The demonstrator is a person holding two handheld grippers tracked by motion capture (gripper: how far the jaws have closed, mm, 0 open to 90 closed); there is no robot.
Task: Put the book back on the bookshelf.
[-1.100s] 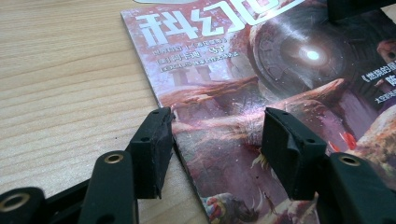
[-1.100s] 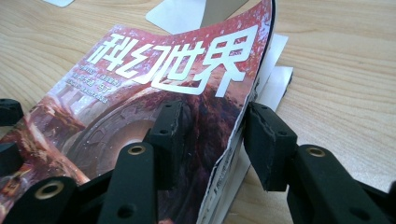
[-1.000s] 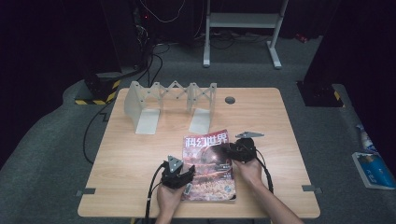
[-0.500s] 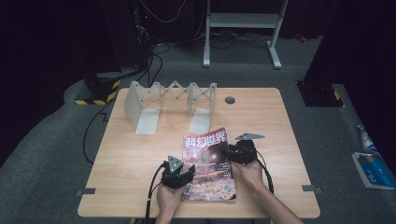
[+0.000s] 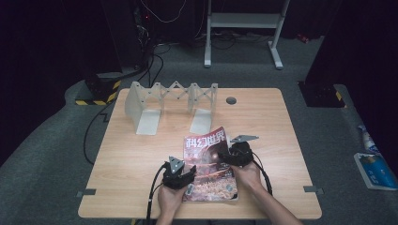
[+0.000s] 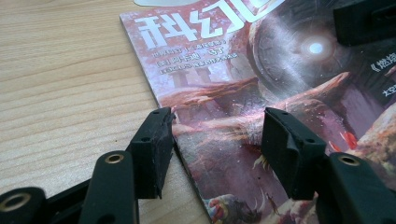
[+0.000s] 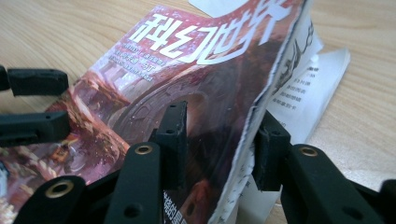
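On the table (image 5: 141,154), the magazine (image 5: 209,161) lies at six o'clock; our right gripper (image 5: 231,157), jaws just closing around its lifted three-o'clock edge, peels pages up while our left gripper (image 5: 184,177), spread, steadies the spine.

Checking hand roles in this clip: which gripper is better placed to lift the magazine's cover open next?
Right. The right gripper has the magazine's lifted cover edge between its closing jaws. The left gripper is open, jaws straddling the spine edge flat on the table, likely steadying it.

"科幻世界" on magazine (image 5: 210,161) cover
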